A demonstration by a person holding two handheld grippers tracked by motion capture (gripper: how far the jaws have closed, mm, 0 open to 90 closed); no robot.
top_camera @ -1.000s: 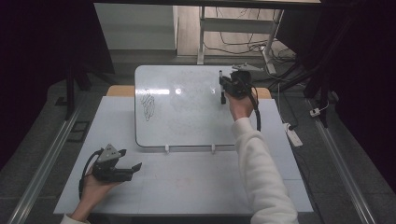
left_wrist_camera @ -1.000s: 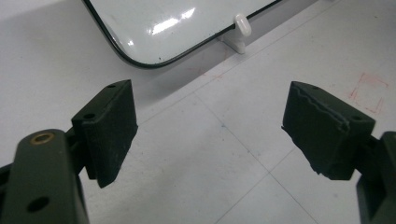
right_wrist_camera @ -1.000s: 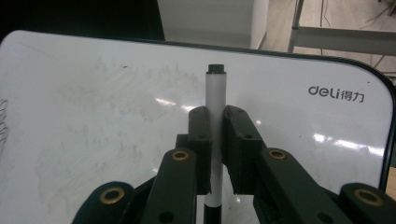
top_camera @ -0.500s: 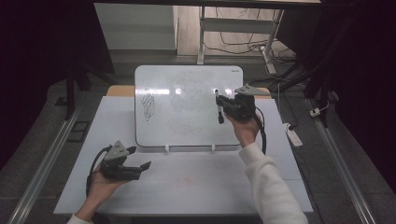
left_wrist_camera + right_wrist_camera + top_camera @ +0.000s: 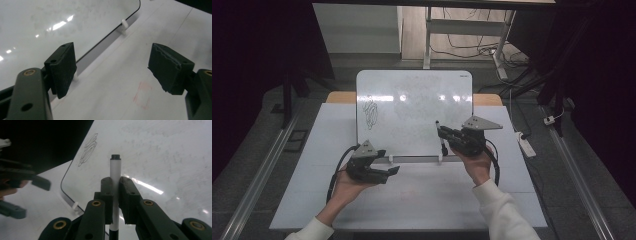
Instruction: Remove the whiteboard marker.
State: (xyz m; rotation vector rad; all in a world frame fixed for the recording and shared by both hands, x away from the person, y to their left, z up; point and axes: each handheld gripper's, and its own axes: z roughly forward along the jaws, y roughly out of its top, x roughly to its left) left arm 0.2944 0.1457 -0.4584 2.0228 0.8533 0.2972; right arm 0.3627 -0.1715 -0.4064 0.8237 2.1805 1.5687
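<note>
Right gripper (image 5: 114,195) clamped on white marker (image 5: 115,167), black tip pointing past jaws toward whiteboard (image 5: 412,100) with scribble (image 5: 370,113). Left gripper (image 5: 112,67) spread apart, nothing between jaws, whiteboard's lower edge just ahead, table (image 5: 422,200) beneath.

Surfaces as I read them. Whiteboard (image 5: 414,107): glossy white, throwing back lamp glare, smudged with grey wipe marks. Table (image 5: 422,195): matt pale sheet, smooth. Marker (image 5: 115,173): smooth white plastic barrel, black tip. Left gripper (image 5: 113,67): matt black pads (image 5: 63,68), one with a ragged edge, brass-coloured rivets. Right gripper (image 5: 115,195): the same matt black, clamped on the marker.
</note>
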